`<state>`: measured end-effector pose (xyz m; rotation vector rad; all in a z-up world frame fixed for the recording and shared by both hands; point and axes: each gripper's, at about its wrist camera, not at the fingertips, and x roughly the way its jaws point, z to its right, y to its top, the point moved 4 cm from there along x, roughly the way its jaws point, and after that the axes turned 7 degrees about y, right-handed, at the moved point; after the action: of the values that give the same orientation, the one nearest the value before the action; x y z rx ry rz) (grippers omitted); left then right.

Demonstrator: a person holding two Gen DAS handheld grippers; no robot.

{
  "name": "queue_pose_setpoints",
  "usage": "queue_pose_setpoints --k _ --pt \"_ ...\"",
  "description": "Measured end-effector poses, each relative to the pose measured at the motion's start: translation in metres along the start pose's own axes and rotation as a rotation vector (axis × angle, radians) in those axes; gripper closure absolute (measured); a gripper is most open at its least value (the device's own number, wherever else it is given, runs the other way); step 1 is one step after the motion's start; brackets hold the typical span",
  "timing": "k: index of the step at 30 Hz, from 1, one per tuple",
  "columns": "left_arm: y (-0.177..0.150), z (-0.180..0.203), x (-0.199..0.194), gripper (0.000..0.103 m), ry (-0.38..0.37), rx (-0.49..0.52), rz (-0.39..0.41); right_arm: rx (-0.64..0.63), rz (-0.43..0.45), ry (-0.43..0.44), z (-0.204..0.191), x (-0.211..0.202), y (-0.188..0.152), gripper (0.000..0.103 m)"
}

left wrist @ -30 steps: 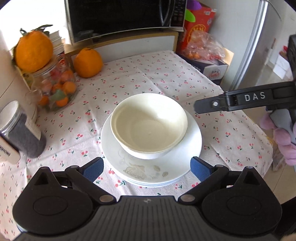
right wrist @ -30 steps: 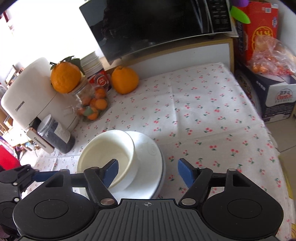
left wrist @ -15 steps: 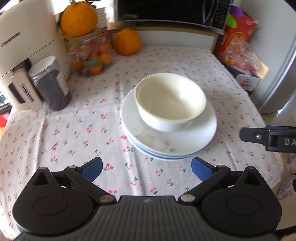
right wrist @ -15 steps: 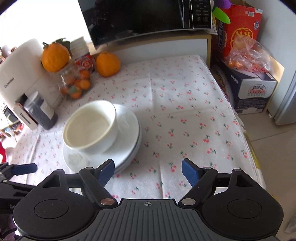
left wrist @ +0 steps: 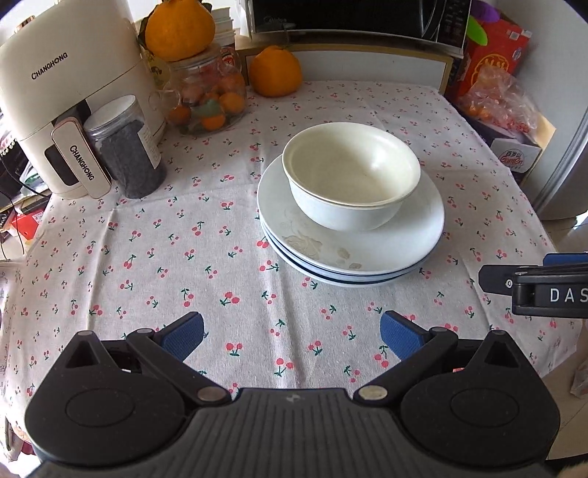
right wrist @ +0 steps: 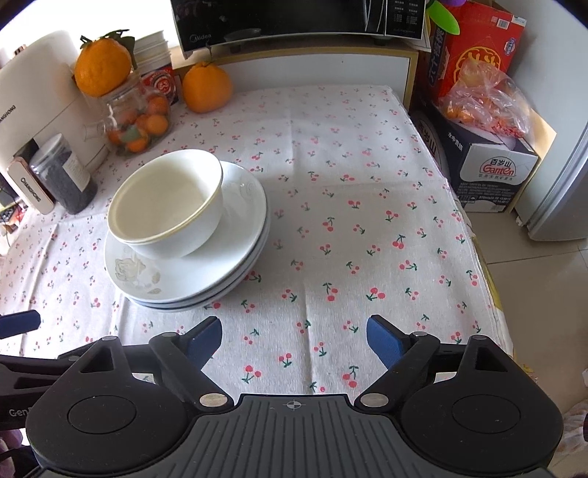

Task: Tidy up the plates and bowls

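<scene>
Bowls, two nested, are sitting on three stacked plates; left gripper and right gripper are hovering agape, holding nothing.

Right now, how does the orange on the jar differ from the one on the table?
The orange on the jar sits raised on the glass jar beside the white appliance; the orange on the table rests on the cherry-print cloth against the back ledge. In the right wrist view, the jar one shows a leafy stem, the table one only a small nub. The jar one looks larger in the left wrist view. Both are bumpy-skinned and whole.
</scene>
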<state>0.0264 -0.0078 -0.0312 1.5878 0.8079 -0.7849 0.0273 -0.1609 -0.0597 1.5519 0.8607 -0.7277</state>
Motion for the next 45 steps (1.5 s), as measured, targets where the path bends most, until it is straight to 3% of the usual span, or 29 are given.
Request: queue_pose_setpoints --k 45 --pt "0.0031 0.0016 -0.0065 0.000 0.035 0.011 0.043 -0.009 -0.009 0.014 -0.0087 0.0035 0.0020 0.014"
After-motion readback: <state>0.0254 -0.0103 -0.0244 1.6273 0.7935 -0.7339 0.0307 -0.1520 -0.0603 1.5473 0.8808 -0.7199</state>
